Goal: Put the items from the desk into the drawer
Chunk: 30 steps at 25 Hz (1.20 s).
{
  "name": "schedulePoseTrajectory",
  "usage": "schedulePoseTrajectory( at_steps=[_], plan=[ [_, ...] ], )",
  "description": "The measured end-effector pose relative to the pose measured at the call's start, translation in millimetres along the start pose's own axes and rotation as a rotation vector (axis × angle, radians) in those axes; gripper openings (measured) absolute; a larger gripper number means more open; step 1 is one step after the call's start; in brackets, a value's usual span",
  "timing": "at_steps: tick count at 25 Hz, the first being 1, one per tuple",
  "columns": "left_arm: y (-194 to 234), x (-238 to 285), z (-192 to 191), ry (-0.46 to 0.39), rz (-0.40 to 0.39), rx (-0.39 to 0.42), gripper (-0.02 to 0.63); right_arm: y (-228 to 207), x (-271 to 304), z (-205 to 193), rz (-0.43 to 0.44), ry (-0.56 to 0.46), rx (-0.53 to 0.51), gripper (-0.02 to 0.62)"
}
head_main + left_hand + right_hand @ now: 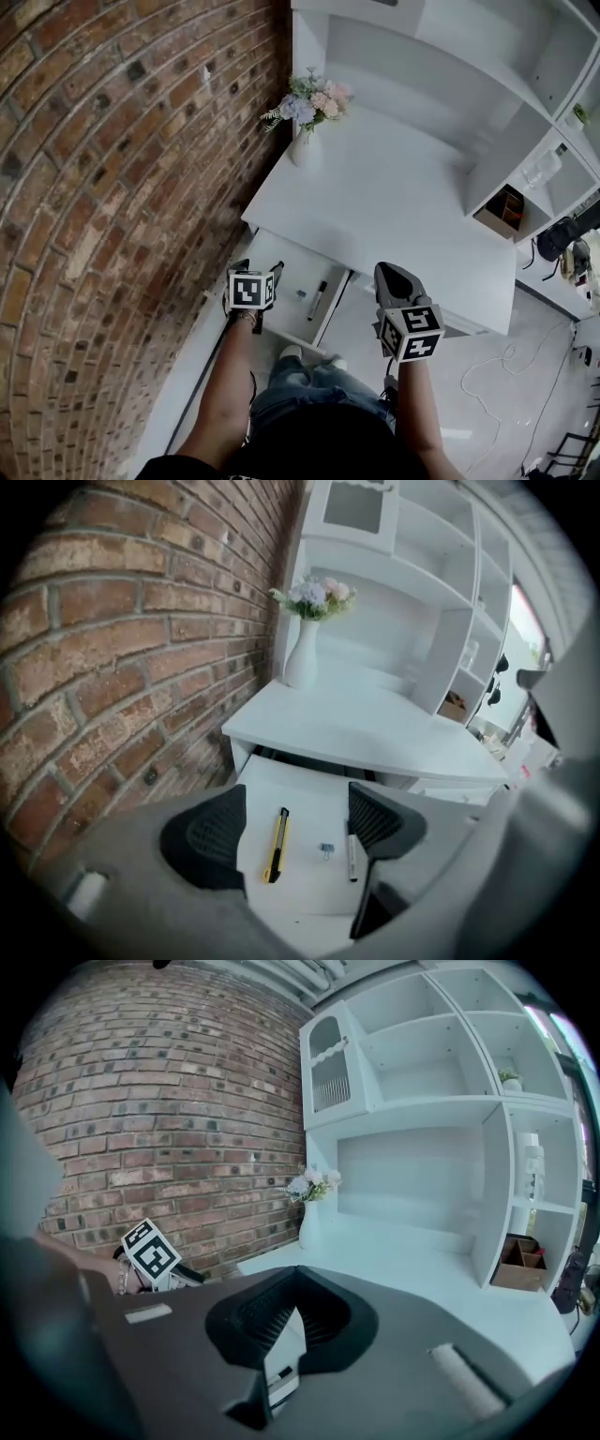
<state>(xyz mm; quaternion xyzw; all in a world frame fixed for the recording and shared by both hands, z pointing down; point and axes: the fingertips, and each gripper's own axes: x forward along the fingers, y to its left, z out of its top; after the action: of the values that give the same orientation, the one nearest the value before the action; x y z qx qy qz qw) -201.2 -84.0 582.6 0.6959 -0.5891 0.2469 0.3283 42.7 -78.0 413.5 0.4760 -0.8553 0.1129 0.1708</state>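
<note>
The white drawer [292,281] stands pulled out under the desk's left end. In it lie a yellow utility knife [277,844], a small binder clip [325,850] and a black-and-white marker [352,850]. The marker [319,300] and the clip [301,294] also show from above. My left gripper [295,827] hangs open above the drawer's near left part, with nothing between its fingers. My right gripper [392,274] is shut and holds nothing. It hovers in front of the desk edge, to the right of the drawer.
A white vase of flowers [305,141] stands at the back left of the white desk top [394,206]. A brick wall [112,187] runs along the left. White shelves rise behind and to the right, one with a brown box [502,211].
</note>
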Motion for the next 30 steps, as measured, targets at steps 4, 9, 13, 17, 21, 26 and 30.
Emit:
schedulePoseTrajectory(
  at_steps=[4,9,13,17,21,26,30],
  plan=[
    [-5.9,-30.1,28.7,-0.116,0.01,0.016,0.348,-2.2,-4.1,18.8,0.014,-0.042,-0.006,0.009],
    [-17.9,-66.6,56.7,-0.235,0.029,0.042,0.348,-11.2,-9.9,31.6,0.033,-0.079,-0.015,0.009],
    [-29.0,-96.0,74.8,-0.32,0.063,0.068,0.348,-14.6,-19.6,46.5,0.062,-0.109,-0.043,0.009],
    [-43.6,-132.7,93.4,-0.435,0.097,0.069,0.348,-14.7,-33.5,61.7,0.102,-0.145,-0.087,0.009],
    [-57.2,-171.6,106.4,-0.554,0.126,0.08,0.347,-17.7,-46.7,73.4,0.142,-0.182,-0.11,0.009],
    [-74.3,-208.5,115.7,-0.654,0.169,0.129,0.339,-24.3,-60.5,80.0,0.168,-0.21,-0.123,0.009],
    [-86.0,-223.8,119.3,-0.695,0.185,0.165,0.336,-26.4,-67.7,80.6,0.186,-0.225,-0.135,0.009]
  ],
)
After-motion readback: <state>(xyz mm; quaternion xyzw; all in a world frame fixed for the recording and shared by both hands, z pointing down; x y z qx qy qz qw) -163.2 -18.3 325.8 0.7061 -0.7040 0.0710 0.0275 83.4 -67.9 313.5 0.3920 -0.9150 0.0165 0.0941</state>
